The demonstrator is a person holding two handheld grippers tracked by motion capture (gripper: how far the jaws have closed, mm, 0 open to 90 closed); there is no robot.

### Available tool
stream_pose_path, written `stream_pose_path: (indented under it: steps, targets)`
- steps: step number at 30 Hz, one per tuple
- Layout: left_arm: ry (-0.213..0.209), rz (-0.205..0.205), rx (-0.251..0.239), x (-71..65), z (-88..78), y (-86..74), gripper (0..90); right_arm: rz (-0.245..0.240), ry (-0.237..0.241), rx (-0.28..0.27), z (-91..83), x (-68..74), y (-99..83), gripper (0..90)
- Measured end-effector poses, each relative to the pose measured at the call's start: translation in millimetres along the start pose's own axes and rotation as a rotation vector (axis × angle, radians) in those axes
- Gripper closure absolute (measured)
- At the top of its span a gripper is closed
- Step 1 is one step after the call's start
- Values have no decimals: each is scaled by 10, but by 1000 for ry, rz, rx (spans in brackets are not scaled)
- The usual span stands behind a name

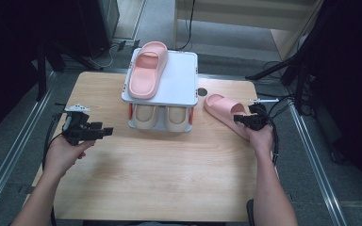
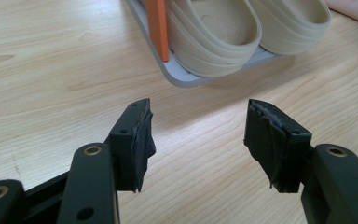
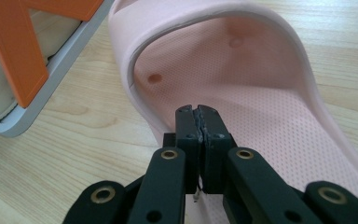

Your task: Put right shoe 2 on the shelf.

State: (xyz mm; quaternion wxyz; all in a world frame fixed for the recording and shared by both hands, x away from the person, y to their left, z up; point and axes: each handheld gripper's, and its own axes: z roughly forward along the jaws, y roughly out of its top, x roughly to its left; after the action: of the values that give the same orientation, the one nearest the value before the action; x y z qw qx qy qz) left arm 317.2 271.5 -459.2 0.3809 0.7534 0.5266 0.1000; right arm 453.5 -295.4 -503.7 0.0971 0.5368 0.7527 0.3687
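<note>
Slipper [image 3: 261,93] heel – cut off below

count, high view: pink slippers, 2: one [image 1: 147,69] on the rack's top shelf, upper centre, one [image 1: 224,110] on the desk [image 1: 155,179], right. beige slippers, 2 [image 1: 146,117] [image 1: 176,117], lower shelf. rack [image 1: 181,77], 1. grippers, 2: left [image 1: 107,132], right [image 1: 238,119].

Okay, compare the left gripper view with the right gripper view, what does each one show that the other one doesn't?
Left gripper view alone: the left gripper with jaws wide apart and nothing between them, and the two beige slippers side by side on the rack's lower shelf. Right gripper view alone: the right gripper with jaws shut, over the pink slipper lying on the table. Both share the wooden table, the grey shoe rack and an orange post.
</note>
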Motion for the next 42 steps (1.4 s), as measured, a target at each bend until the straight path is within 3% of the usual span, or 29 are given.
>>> stream_pose_path:
  steps: [9,21,23,29,36,42]
  targets:
    - [-16,2,2,27,30,-32,414,-9,18,19,33,105,7,890]
    - [-18,0,15,47,61,-46,409,22,33,28,122,263,23,890]
    - [-37,-17,9,72,45,-46,411,15,36,29,155,321,34,874]
    - [-42,-34,5,101,31,-48,411,-8,32,22,236,451,65,875]
    - [-46,-29,10,105,48,-55,411,6,37,11,253,465,85,872]
    - [-46,-43,7,131,37,-60,411,-1,20,-37,82,413,129,814]
